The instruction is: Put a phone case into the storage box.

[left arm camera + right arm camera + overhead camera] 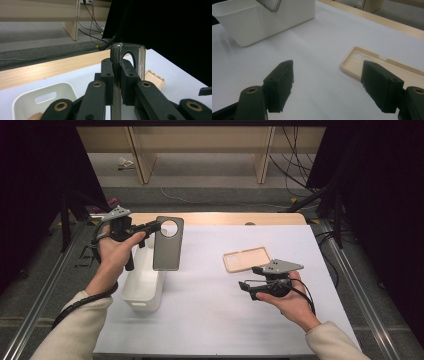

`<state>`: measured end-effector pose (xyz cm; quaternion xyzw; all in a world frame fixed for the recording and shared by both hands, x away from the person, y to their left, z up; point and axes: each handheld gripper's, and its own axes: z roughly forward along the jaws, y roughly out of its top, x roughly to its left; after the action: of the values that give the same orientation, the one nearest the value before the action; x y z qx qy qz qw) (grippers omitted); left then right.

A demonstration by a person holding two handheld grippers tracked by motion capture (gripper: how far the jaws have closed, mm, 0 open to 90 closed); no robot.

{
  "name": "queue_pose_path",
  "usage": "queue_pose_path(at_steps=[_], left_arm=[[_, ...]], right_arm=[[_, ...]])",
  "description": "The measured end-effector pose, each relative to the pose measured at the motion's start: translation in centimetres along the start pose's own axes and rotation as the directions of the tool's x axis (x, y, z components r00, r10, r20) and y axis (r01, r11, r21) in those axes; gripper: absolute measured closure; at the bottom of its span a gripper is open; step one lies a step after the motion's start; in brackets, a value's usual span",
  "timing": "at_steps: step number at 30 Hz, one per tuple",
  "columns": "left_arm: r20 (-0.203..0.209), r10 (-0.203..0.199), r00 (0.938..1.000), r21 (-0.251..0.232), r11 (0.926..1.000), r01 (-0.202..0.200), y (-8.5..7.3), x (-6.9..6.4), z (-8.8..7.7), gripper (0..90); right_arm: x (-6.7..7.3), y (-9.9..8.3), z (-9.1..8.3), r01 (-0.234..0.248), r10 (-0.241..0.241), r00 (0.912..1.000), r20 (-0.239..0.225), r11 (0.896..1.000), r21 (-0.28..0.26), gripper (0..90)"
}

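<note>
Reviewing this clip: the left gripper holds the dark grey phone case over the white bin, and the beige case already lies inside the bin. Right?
Not quite. The beige case lies on the table sheet near the right gripper, outside the white bin, as the high view shows. The rest stands.

Table cover: we see a white sheet (210, 310) spread over the light wooden tabletop (220, 218).
Floor: we note grey carpet (210, 195) beyond the table.
Furniture: we see pale wooden panel legs (142, 160) standing there.
Cables: we see black cords (292, 167) trailing beside them.
</note>
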<state>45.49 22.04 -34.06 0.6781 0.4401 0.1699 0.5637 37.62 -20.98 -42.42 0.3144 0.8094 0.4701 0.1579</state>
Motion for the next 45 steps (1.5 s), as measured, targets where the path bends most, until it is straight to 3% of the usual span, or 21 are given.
queue_pose_path(at_steps=[27, 45], left_arm=[[-0.045, -0.015, 0.9989, -0.021, 0.9997, 0.014, 1.4, 3.3, -1.0, 82.1], [-0.068, 0.005, 0.9977, -0.013, 0.9999, -0.006, 2.1, 4.3, -0.9, 82.1]], right_arm=[[-0.2, -0.1, 0.1, -0.007, 0.007, 0.9999, 0.008, 1.0, 0.0, 27.1], [-0.3, -0.2, 0.1, -0.011, 0.011, 0.9999, 0.013, 1.0, 0.001, 27.1]])
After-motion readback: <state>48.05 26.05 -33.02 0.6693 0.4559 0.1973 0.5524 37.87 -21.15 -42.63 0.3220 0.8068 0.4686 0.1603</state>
